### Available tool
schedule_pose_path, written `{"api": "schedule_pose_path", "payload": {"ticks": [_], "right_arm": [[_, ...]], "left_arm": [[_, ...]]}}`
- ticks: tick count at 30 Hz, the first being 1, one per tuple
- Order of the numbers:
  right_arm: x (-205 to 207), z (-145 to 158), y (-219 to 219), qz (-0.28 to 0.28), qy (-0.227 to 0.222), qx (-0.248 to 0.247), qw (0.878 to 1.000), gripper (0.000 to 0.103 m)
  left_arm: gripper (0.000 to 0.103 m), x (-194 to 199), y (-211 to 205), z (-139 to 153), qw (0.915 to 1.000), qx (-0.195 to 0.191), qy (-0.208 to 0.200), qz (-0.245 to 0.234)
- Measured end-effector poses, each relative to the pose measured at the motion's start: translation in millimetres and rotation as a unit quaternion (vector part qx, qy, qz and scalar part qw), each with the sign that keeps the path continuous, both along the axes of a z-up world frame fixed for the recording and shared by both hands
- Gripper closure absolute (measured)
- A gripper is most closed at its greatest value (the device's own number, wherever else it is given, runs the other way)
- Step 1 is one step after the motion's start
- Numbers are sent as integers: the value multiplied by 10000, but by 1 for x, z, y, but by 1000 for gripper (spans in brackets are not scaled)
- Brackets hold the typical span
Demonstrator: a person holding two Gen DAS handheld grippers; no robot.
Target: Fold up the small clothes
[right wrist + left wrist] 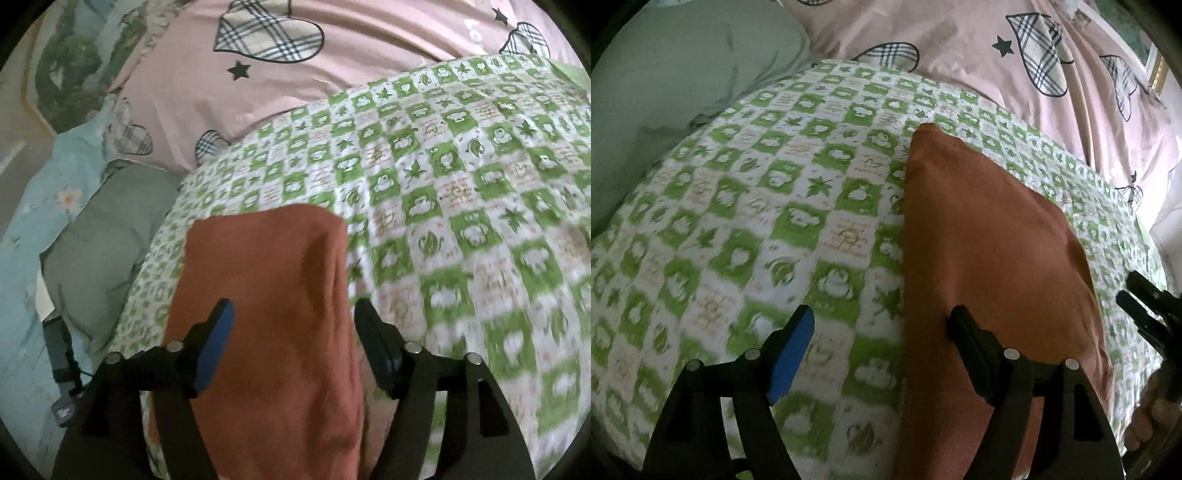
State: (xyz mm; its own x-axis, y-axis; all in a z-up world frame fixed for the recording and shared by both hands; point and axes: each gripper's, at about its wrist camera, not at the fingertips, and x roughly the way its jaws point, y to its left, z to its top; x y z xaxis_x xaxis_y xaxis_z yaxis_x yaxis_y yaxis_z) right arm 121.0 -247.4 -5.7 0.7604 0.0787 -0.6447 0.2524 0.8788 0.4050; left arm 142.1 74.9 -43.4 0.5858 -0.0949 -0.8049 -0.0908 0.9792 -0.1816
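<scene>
A rust-orange garment (990,258) lies folded into a long strip on the green-and-white checked sheet (757,221). My left gripper (882,325) is open; its left finger hangs over the sheet and its right finger over the garment's left part. In the right wrist view the same orange garment (273,314) runs between the open jaws of my right gripper (291,314), which hovers over its near end. The right gripper's black fingers also show in the left wrist view (1145,306) at the right edge.
A pink quilt with plaid hearts (979,44) lies along the far side of the sheet. A grey-green pillow (672,74) sits at far left; it also shows in the right wrist view (110,236). A light blue floral cloth (29,229) and a small black device (62,406) lie at left.
</scene>
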Motion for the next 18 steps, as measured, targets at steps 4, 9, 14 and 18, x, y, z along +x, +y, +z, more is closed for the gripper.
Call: {"api": "schedule_pose_path", "payload": {"ticks": [4,9,14,18], "right_arm": [[-27,2,12,-5,17,-54,10000,28],[-55,5,26,85,113,-165,9998,27],[-81,11,41,253,161,-335,9990,17],[-103,12,62,504,249,-689,9960,14]], "left_arm": [[23,-22,2,6,9995,301,-53,95],[22,-46,6,11,9984,554,-64,121],[22,-73,2,19,9959,883,-169,64],[20,-99,-8,22,9936,1092,-234,-164]]}}
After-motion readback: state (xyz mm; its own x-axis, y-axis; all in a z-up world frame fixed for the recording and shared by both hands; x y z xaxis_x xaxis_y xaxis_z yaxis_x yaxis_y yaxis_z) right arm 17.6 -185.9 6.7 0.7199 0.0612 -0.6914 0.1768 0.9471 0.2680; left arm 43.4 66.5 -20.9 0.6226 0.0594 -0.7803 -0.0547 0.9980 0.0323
